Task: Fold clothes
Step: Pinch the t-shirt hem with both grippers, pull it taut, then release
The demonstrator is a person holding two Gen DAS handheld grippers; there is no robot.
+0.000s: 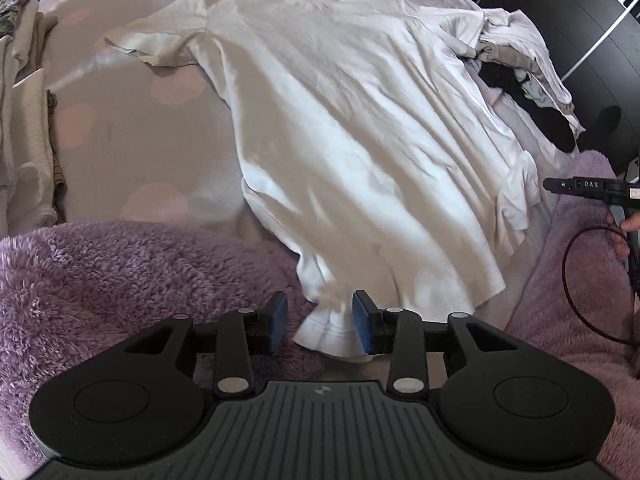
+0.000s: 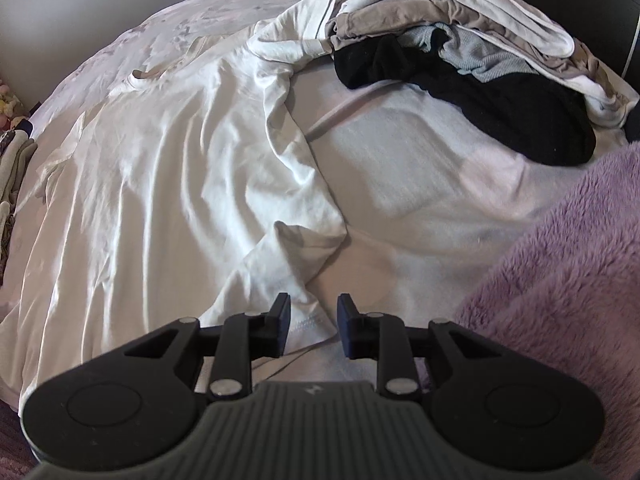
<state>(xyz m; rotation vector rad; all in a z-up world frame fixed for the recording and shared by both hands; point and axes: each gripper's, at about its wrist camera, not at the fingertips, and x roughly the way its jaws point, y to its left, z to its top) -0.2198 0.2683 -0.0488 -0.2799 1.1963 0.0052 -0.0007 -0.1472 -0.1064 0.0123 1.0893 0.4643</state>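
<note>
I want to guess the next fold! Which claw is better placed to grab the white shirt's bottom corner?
Probably left. The left claw stands open around the white shirt's hem corner; the right claw has only bunched edge between its fingers.

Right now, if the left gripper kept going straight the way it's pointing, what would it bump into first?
Most likely the white T-shirt. Its bottom hem corner lies right between the open jaws of the left gripper, so cloth comes first, with the bed under it. How near is hard to tell.
</note>
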